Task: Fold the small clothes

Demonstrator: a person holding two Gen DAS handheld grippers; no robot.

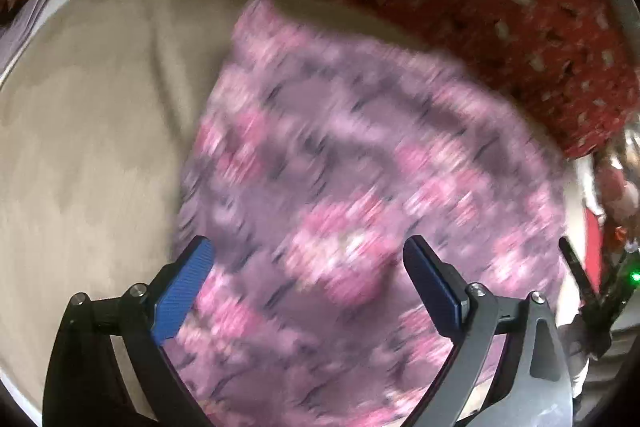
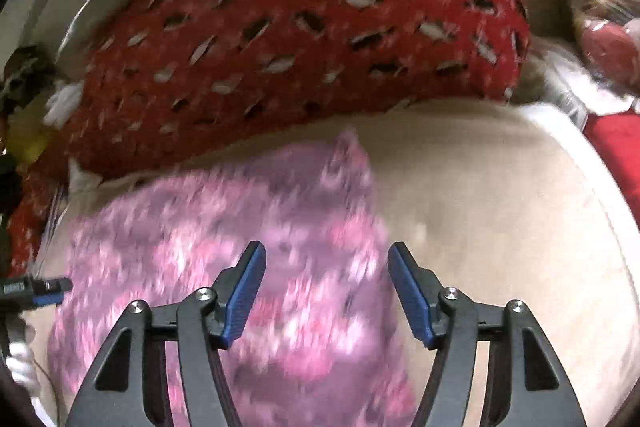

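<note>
A pink and purple floral garment (image 1: pixel 360 195) lies across a beige surface (image 1: pixel 100 131), centre of both frames, a red patterned blanket (image 2: pixel 304 27) above. The left gripper (image 1: pixel 308 283) and right gripper (image 2: pixel 326 291) hover released, empty; folding looks unstarted, next grasping an edge

A small garment (image 1: pixel 360 187) of purple cloth with a pink and white floral print lies spread flat on a beige cushion (image 1: pixel 100 147). Motion blur hides its finer shape. One pointed corner (image 2: pixel 352 143) reaches toward the cushion's far edge. From the right wrist view it covers the cushion's left and near part; the right part is bare.
</note>
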